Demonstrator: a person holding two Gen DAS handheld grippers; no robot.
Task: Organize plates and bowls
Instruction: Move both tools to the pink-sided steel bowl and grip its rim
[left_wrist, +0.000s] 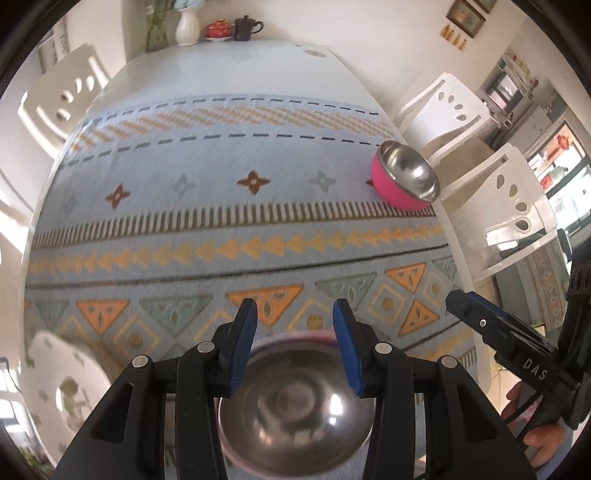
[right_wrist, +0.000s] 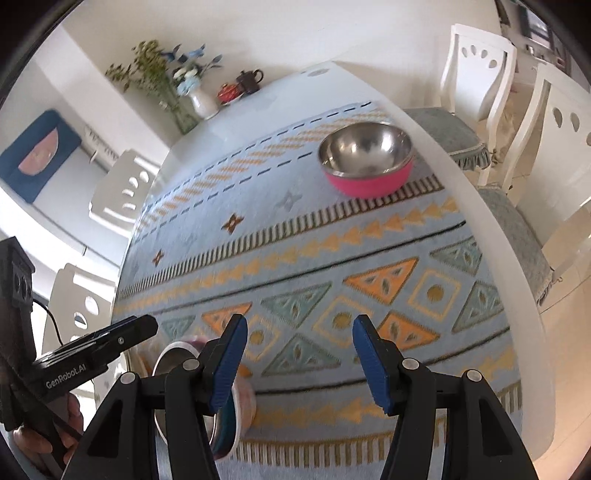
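A pink bowl with a steel inside (left_wrist: 406, 176) stands at the far right of the patterned cloth; it also shows in the right wrist view (right_wrist: 367, 158). A second steel-lined bowl (left_wrist: 295, 410) sits right below my left gripper (left_wrist: 293, 314), which is open and empty above its rim. The same bowl shows in the right wrist view (right_wrist: 173, 365), partly hidden behind the fingers. My right gripper (right_wrist: 299, 328) is open and empty, to the right of that near bowl. A white plate with a green pattern (left_wrist: 62, 387) lies at the near left.
The patterned cloth (left_wrist: 221, 229) covers a white table (left_wrist: 236, 66). A vase (left_wrist: 187, 27), a red lidded cup (left_wrist: 218, 29) and a dark teapot (left_wrist: 245, 27) stand at the far end. White chairs (left_wrist: 454, 107) stand along the right side.
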